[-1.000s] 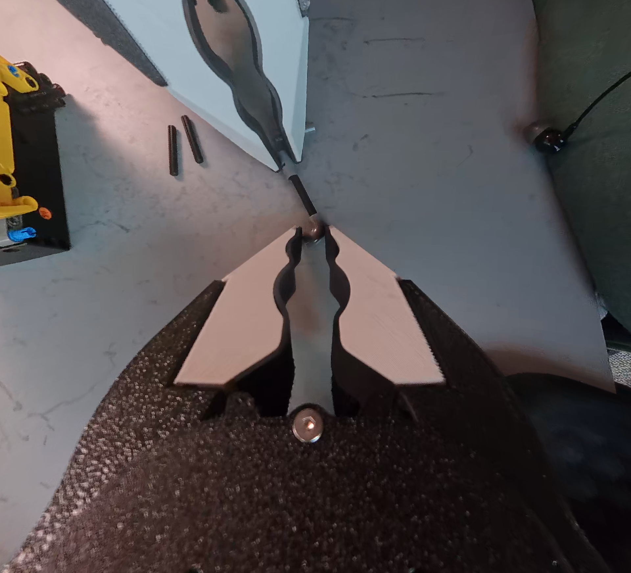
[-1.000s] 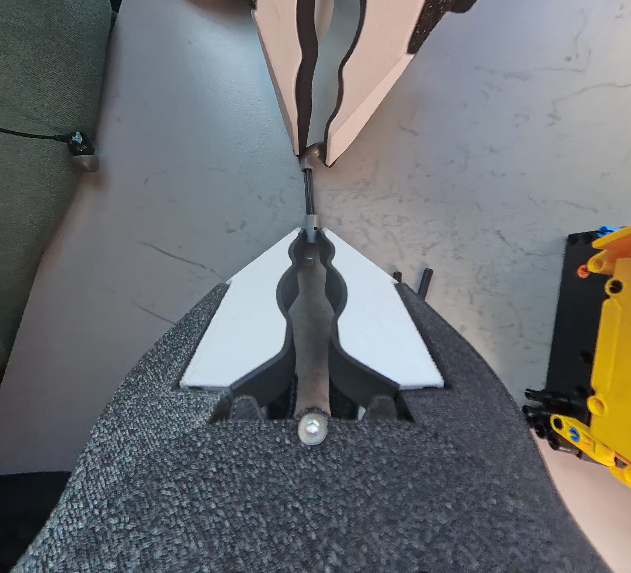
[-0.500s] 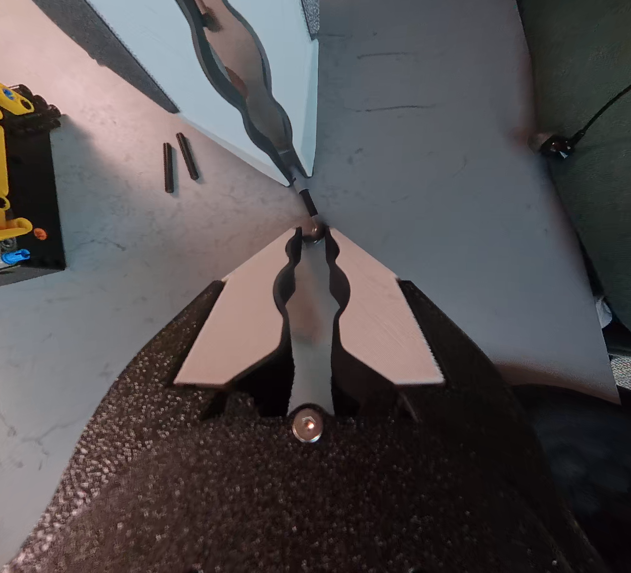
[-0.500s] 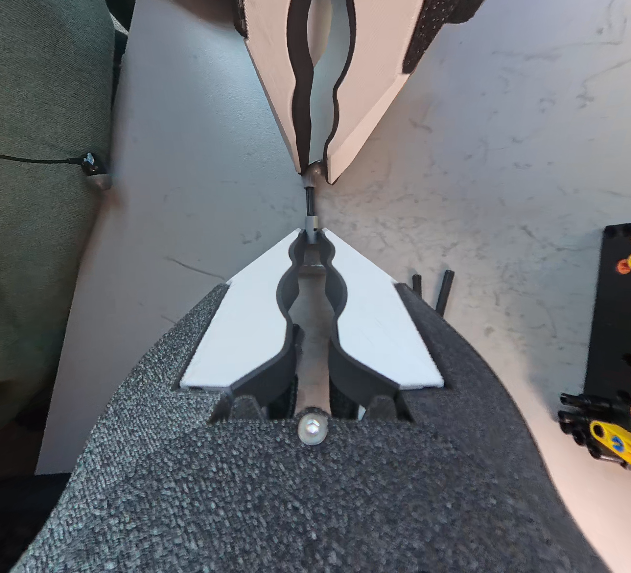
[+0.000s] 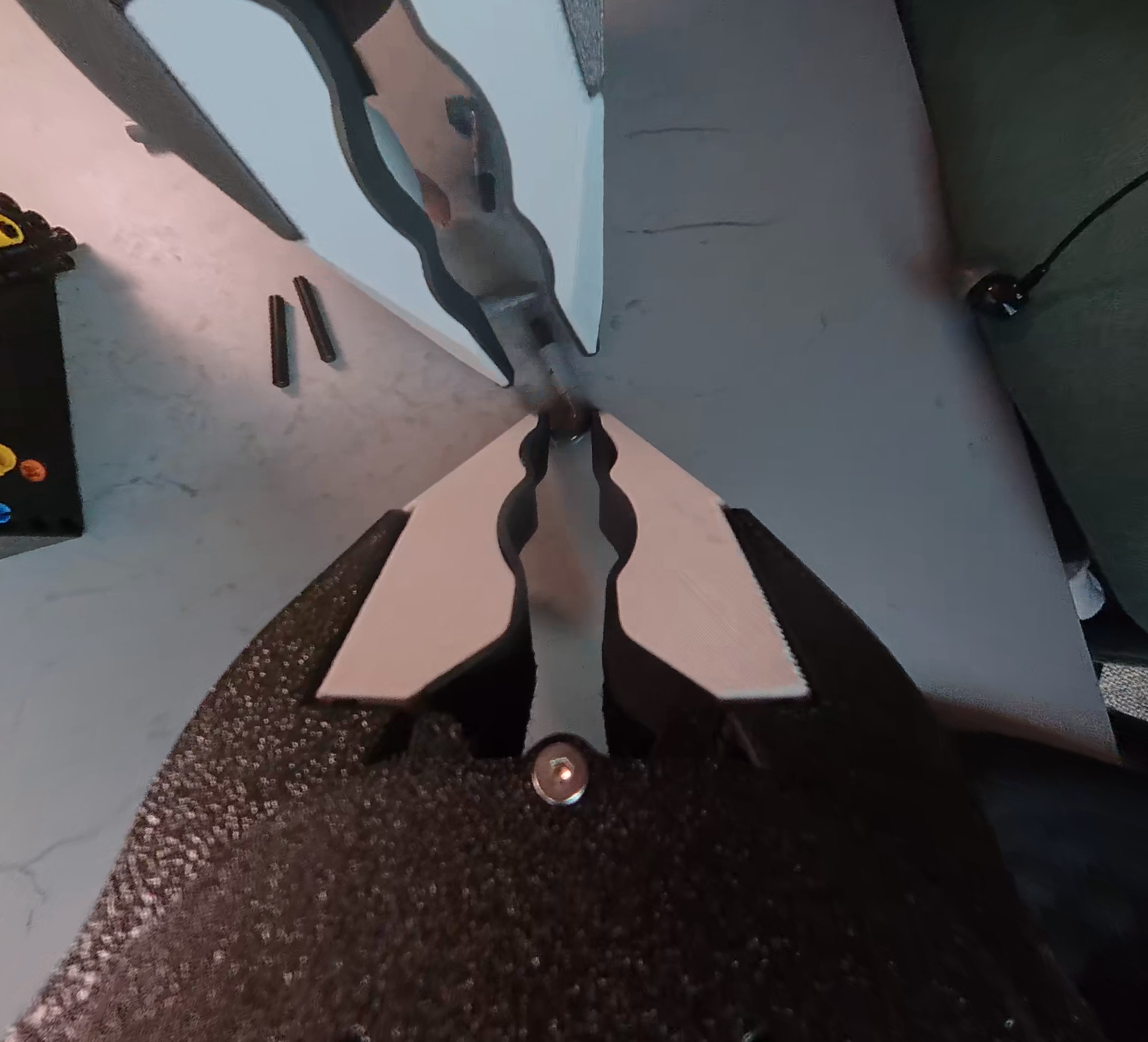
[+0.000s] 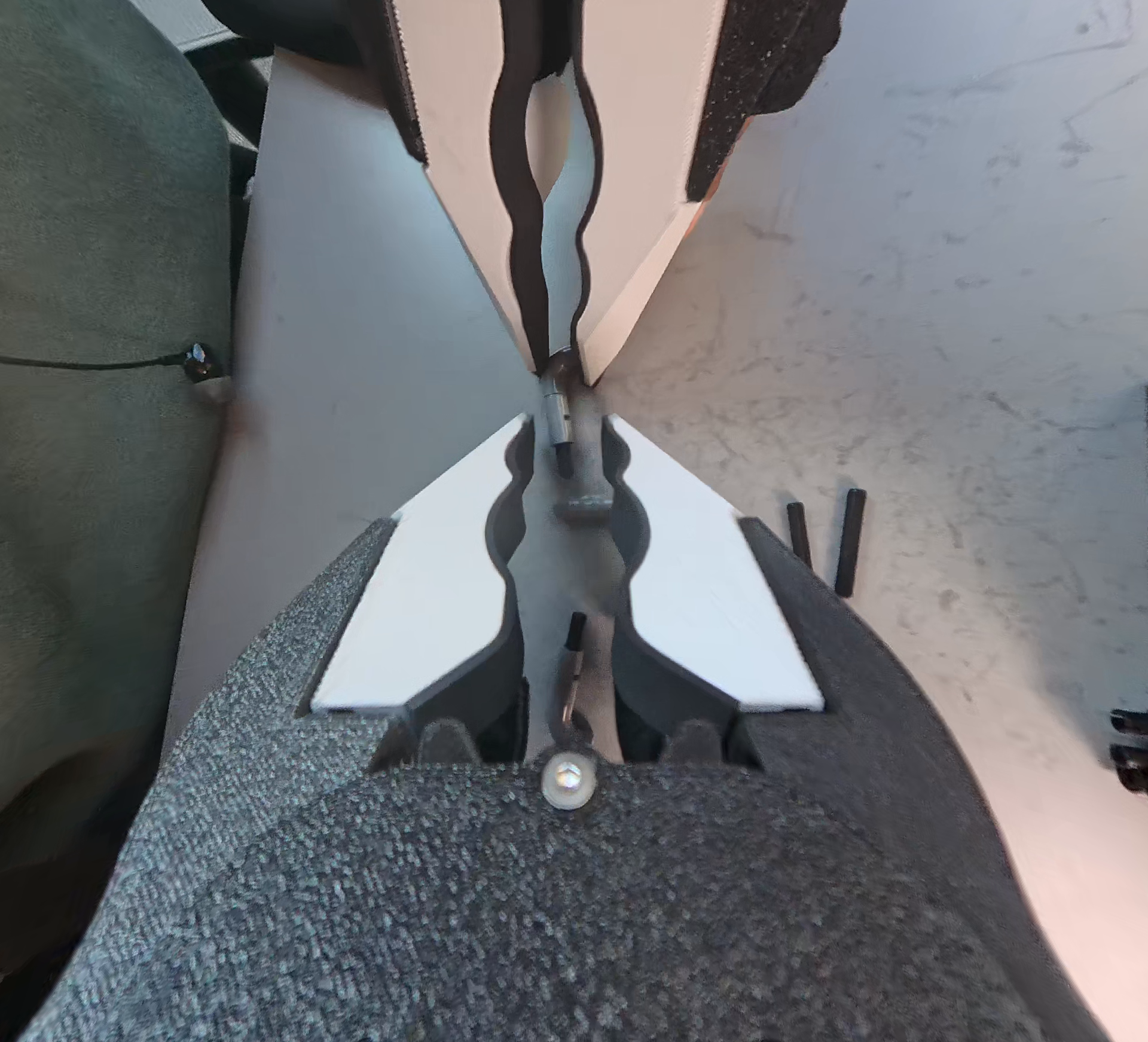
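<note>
While left gripper (image 5: 562, 422) pinches grey connector (image 6: 556, 416) | right gripper (image 6: 571, 422) slightly parted (table edge (image 5: 919, 242) near)

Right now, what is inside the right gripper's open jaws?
The right gripper is open. Between its fingers hangs a small grey sleeve on a black rod, held at its top by the left gripper. The pinched end is hidden.

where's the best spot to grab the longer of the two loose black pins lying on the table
Probably mid-shaft on the longer black pin, from straight above, hand-held gripper fingers across its width. It lies flat, a thin straight rod, and the shorter pin beside it leaves only a narrow gap.
</note>
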The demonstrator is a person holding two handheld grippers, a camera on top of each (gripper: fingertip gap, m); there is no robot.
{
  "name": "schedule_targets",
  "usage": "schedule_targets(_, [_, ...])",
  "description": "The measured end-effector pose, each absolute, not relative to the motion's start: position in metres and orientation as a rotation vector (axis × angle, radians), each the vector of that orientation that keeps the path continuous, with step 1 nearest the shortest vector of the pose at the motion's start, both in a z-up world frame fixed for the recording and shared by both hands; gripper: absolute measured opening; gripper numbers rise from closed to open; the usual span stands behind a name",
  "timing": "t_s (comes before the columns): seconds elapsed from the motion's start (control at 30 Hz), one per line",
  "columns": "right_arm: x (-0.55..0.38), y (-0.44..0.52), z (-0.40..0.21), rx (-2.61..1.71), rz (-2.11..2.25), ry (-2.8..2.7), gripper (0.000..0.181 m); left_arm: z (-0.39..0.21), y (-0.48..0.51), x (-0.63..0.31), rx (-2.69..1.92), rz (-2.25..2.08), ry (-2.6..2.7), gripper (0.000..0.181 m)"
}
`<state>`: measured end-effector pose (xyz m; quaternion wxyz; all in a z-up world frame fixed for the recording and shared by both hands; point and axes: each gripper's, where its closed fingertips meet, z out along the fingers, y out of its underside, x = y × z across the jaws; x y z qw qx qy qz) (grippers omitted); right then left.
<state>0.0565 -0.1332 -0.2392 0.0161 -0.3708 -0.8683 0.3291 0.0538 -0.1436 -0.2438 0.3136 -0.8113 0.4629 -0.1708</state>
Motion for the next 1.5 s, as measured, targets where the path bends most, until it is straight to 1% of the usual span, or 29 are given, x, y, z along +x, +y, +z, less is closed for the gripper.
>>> schedule_targets(0.07, [0.061,-0.131,-0.233,-1.080,1.023,-2.700,0.027,-0.244,-0.144,0.054,-2.134,-0.442,1.228,0.012])
schedule_targets(0.2, [0.071,-0.119,-0.224,-0.980,0.985,-2.673,0.027,-0.244,-0.145,0.055,-2.128,-0.444,1.236,0.013])
schedule_targets(0.33, [0.076,-0.105,-0.228,-1.026,0.926,-2.634,0.029,-0.244,-0.146,0.054,-2.125,-0.444,1.233,0.013])
schedule_targets(0.5, [0.082,-0.105,-0.236,-1.046,0.866,-2.626,0.029,-0.243,-0.144,0.047,-2.140,-0.420,1.209,0.020])
schedule_targets(0.73, [0.076,-0.110,-0.241,-1.105,0.849,-2.616,0.029,-0.235,-0.141,0.059,-2.089,-0.496,1.175,0.020])
schedule_targets(0.83, [0.071,-0.109,-0.243,-1.129,0.828,-2.596,0.024,-0.242,-0.139,0.063,-2.108,-0.488,1.188,0.020])
schedule_targets(0.97, [0.068,-0.105,-0.243,-1.139,0.810,-2.574,0.013,-0.244,-0.137,0.063,-2.114,-0.473,1.184,0.012])
schedule_targets(1.07, [0.070,-0.105,-0.243,-1.102,0.810,-2.581,0.007,-0.244,-0.137,0.063,-2.117,-0.458,1.188,0.011])
schedule_targets(1.27, [0.079,-0.094,-0.243,-1.031,0.764,-2.608,0.007,-0.244,-0.136,0.060,-2.123,-0.441,1.185,0.008])
schedule_targets(1.37, [0.078,-0.090,-0.242,-1.029,0.753,-2.596,0.015,-0.244,-0.135,0.059,-2.124,-0.429,1.181,0.009])
schedule_targets(1.5, [0.073,-0.096,-0.237,-0.989,0.792,-2.570,0.016,-0.243,-0.135,0.056,-2.128,-0.417,1.176,0.011])
